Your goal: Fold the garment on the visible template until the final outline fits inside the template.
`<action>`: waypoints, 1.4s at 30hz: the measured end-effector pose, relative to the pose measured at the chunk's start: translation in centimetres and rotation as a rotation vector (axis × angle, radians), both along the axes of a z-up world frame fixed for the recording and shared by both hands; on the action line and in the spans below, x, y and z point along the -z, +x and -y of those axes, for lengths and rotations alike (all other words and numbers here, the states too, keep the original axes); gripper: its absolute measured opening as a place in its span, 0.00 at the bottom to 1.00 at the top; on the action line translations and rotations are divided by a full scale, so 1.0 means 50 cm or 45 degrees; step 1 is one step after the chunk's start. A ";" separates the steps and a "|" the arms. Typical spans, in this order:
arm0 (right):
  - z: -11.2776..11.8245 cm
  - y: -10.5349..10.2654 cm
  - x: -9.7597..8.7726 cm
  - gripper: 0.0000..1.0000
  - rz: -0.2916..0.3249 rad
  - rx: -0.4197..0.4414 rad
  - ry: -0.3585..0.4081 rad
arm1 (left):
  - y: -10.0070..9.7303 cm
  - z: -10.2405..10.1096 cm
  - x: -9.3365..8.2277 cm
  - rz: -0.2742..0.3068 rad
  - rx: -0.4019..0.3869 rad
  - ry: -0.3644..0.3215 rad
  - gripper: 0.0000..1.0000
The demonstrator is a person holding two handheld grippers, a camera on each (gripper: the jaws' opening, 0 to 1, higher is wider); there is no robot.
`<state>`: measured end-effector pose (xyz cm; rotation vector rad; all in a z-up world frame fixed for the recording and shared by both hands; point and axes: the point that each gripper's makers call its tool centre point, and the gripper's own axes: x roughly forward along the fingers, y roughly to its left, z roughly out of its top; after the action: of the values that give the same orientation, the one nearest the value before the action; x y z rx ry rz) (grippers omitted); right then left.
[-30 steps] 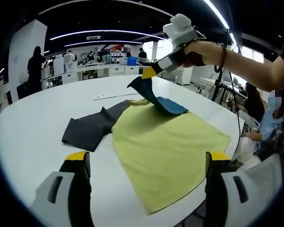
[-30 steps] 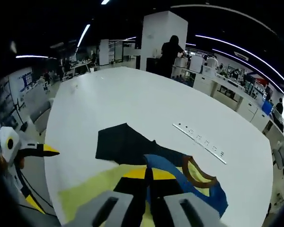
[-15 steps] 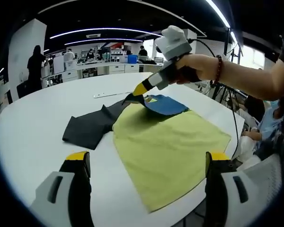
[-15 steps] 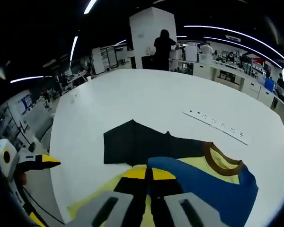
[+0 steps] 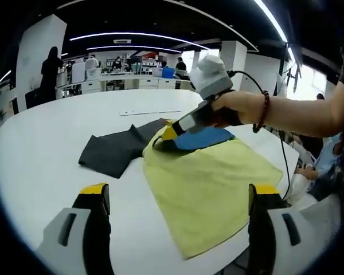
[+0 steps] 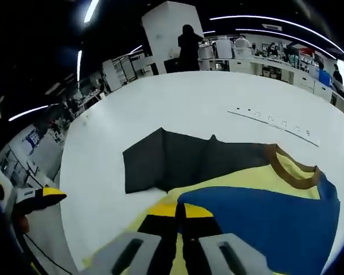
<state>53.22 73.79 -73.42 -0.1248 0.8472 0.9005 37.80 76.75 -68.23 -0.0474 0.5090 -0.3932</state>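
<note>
Yellow, blue, dark-grey garment (image 5: 206,177); white table (image 5: 40,149)

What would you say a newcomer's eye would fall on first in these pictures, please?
Probably the yellow T-shirt spread on the round white table, its dark grey sleeve stretched out flat to one side. Next, the right gripper, shut on the blue sleeve, folded over the shirt's body near the brown collar.

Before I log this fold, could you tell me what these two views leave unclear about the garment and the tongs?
- Right tongs, right gripper view: tips shut on the blue sleeve, hiding the pinched edge.
- Yellow shirt body, left gripper view: near corner drops past the table edge.
- Strip: markings too small.
- Template outline: cannot be told.
</note>
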 end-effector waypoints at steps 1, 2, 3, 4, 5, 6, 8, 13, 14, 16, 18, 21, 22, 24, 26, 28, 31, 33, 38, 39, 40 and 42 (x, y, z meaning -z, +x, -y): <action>0.000 -0.005 0.010 0.00 -0.020 -0.002 -0.013 | 0.000 0.000 0.003 -0.006 0.001 0.002 0.98; 0.000 -0.008 0.017 0.00 -0.032 -0.004 -0.022 | -0.001 -0.001 0.004 -0.009 0.001 0.003 0.98; 0.000 -0.010 0.022 0.00 -0.039 -0.007 -0.030 | 0.000 -0.002 0.005 -0.010 0.001 0.004 0.98; 0.002 -0.017 0.033 0.00 -0.052 -0.027 -0.054 | 0.000 -0.002 0.005 -0.010 0.000 0.003 0.98; 0.005 -0.020 0.039 0.00 -0.062 -0.027 -0.071 | 0.001 -0.004 0.006 -0.010 -0.001 0.000 0.98; 0.005 -0.020 0.047 0.00 -0.070 -0.029 -0.080 | 0.002 -0.005 0.006 -0.009 -0.003 -0.001 0.98; 0.009 -0.026 0.060 0.00 -0.097 -0.050 -0.106 | 0.003 -0.007 0.006 -0.009 -0.005 -0.004 0.98; 0.015 -0.028 0.080 0.00 -0.119 -0.067 -0.136 | 0.008 -0.009 0.009 -0.009 -0.005 -0.008 0.98; 0.015 -0.027 0.080 0.00 -0.117 -0.067 -0.132 | 0.009 -0.009 0.010 -0.010 -0.004 -0.009 0.98; 0.014 -0.025 0.077 0.00 -0.124 -0.069 -0.123 | 0.009 -0.008 0.011 -0.010 -0.003 -0.015 0.98; 0.013 -0.025 0.074 0.02 -0.137 -0.076 -0.114 | 0.009 -0.007 0.014 -0.013 0.001 -0.014 0.98; 0.009 -0.022 0.057 0.11 -0.125 -0.068 -0.100 | 0.009 -0.008 0.019 -0.019 0.004 -0.010 0.98; 0.005 -0.015 0.048 0.12 -0.089 -0.079 -0.106 | 0.009 -0.008 0.019 -0.019 0.004 -0.014 0.98; -0.004 -0.006 0.037 0.11 -0.049 -0.086 -0.095 | 0.009 -0.009 0.021 -0.021 0.002 -0.015 0.98; -0.014 0.001 0.030 0.12 -0.030 -0.094 -0.086 | 0.009 -0.010 0.022 -0.023 0.004 -0.013 0.98; -0.021 0.007 0.027 0.12 -0.016 -0.099 -0.090 | 0.009 -0.010 0.022 -0.022 0.005 -0.009 0.98; -0.029 0.021 0.028 0.12 0.004 -0.084 -0.098 | 0.009 -0.012 0.021 -0.022 0.008 -0.006 0.98; -0.035 0.035 0.031 0.13 0.014 -0.061 -0.103 | 0.009 -0.011 0.021 -0.022 0.011 -0.006 0.98; -0.039 0.055 0.049 0.12 0.074 -0.039 -0.211 | 0.009 -0.011 0.028 -0.029 0.016 -0.006 0.98; -0.042 0.056 0.053 0.12 0.068 -0.025 -0.222 | 0.009 -0.012 0.030 -0.031 0.016 -0.007 0.97; -0.039 0.060 0.055 0.12 0.067 0.000 -0.241 | 0.009 -0.014 0.032 -0.033 0.015 -0.009 0.97; -0.043 0.063 0.063 0.12 0.062 0.005 -0.263 | 0.010 -0.019 0.035 -0.040 0.011 -0.013 0.97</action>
<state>56.38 75.94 -76.59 -0.3236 0.8936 0.8019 38.30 77.70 -69.99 -0.0614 0.5380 -0.4038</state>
